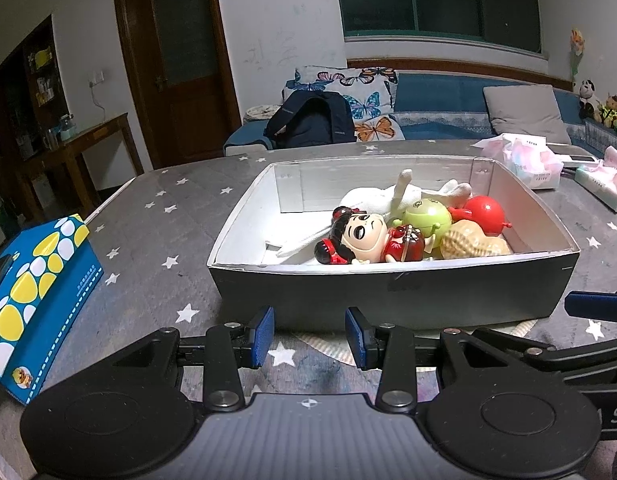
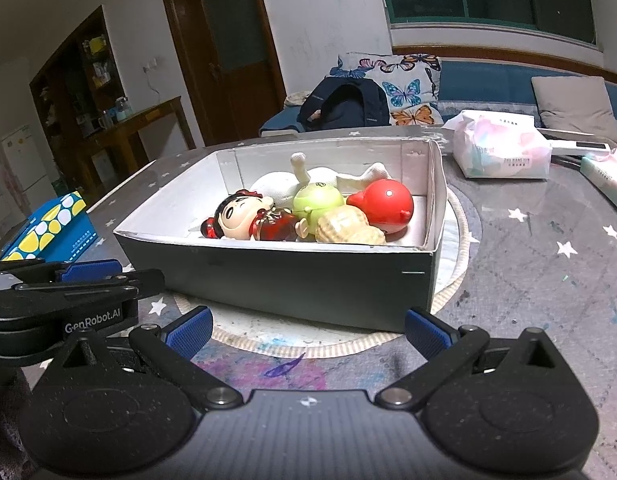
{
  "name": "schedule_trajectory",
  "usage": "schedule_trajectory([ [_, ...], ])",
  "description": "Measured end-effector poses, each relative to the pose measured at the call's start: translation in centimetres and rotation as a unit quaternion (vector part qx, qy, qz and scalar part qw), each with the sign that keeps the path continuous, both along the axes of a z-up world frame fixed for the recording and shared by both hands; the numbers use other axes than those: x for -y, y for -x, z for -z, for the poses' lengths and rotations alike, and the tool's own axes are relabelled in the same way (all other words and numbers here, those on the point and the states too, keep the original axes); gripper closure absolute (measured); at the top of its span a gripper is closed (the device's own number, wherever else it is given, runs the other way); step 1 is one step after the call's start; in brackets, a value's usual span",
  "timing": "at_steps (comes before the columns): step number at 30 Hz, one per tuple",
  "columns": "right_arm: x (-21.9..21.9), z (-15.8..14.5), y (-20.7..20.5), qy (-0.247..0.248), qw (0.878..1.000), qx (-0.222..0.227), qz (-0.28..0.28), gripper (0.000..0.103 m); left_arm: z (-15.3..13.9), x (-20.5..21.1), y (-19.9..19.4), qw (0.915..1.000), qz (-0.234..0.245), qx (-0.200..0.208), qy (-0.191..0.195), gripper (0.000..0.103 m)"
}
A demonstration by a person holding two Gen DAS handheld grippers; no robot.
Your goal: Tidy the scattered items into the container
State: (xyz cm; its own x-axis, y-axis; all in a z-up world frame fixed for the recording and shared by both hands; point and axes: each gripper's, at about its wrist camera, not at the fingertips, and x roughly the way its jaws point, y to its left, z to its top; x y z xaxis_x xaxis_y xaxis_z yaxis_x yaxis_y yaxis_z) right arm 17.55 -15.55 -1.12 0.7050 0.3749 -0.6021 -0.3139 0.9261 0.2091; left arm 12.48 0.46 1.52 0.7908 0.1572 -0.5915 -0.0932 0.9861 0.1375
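Container: dark cardboard box [image 1: 392,292], white inside, standing on the star-patterned bench [image 1: 156,216] over a round pale mat [image 2: 304,334].

Contents, all gathered toward the box's right-hand half:
- Doll [image 1: 362,238] with black hair and red dress, lying on its back nearest the front wall.
- Green ball-shaped toy [image 1: 426,216], touching the doll, behind it.
- Red round toy [image 1: 484,210], against the right wall.
- Peanut-shaped toy [image 1: 474,242], in the front right corner, touching the red one.
- White plush [image 1: 384,196], behind the others, toward the back wall.

Outside the box:
- Blue carton with yellow and white spots [image 1: 36,300], well to its left.
- Two soft tissue packs [image 2: 504,148], beyond its right rear corner.

Left hand-held gripper [image 1: 309,336]: low before the box's front wall, blue pads apart with a moderate gap, holding nothing.

Right hand-held gripper [image 2: 306,330]: also in front of the box, just right of the left one, fingers spread wide, holding nothing.
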Motion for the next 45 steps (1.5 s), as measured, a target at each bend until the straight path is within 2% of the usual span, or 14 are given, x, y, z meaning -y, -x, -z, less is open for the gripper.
schedule_trajectory([
  [45,1.0,1.2,-2.7,-0.002,0.999,-0.043,0.022,0.000,1.0,0.8,-2.9,0.9990,0.010,-0.035,-0.028,0.061],
])
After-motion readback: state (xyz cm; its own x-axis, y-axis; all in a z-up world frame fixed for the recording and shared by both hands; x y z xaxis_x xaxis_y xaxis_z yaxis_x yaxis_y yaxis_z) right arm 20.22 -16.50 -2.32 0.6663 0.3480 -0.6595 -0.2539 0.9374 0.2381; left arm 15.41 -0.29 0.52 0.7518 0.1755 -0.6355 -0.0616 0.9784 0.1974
